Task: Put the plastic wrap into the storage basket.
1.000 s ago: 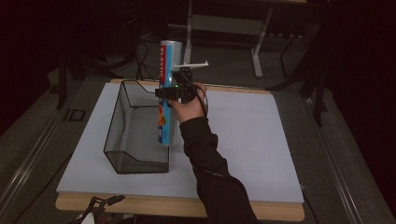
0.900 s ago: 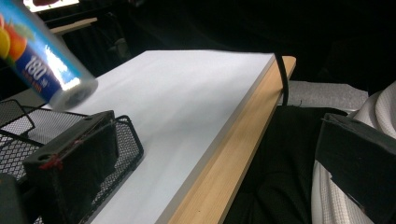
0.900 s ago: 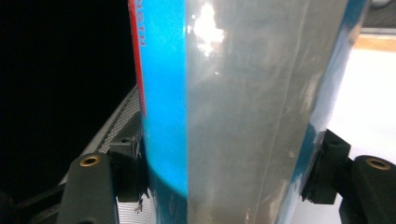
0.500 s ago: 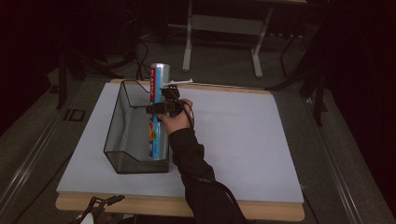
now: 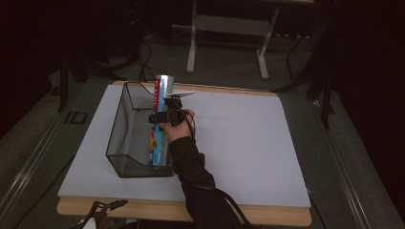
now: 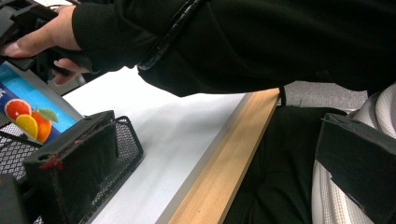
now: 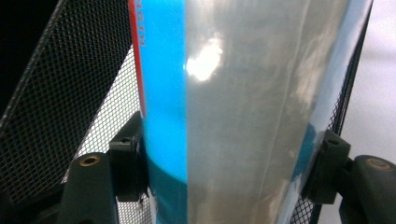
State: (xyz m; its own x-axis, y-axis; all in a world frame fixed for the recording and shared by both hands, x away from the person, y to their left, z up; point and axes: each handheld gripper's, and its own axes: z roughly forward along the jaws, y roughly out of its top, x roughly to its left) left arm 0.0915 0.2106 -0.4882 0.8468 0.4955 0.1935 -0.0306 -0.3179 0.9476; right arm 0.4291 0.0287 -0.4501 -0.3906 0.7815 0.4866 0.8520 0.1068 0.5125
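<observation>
At the near edge of the tabletop (image 5: 267,210), where a wooden lip shows beneath a large white sheet (image 5: 239,138), the left gripper (image 5: 98,212) hangs low by the person's lap; its two black jaws stand well apart with nothing between them. A little farther in, the person's dark sleeve (image 5: 191,167) reaches forward to the right gripper (image 5: 165,116), which is clamped on a tall carton (image 5: 160,119), blue with a red stripe, a silvery side and oranges printed low on it. In the right gripper view the jaw pads (image 7: 128,161) press the carton from both sides. The carton stands upright inside the black wire-mesh basket (image 5: 122,129), along its right wall, its lower end down near the basket floor; whether it rests on the floor I cannot tell. By my reading the placing is almost done: the carton is in the basket, and what is left is to let it settle, loosen the grip and draw the hand away without tipping it. Beyond the white sheet the far wooden edge ends, and the room behind is dark, with a grey floor (image 5: 224,67), trailing cables and the pale legs of a metal frame (image 5: 193,43).
</observation>
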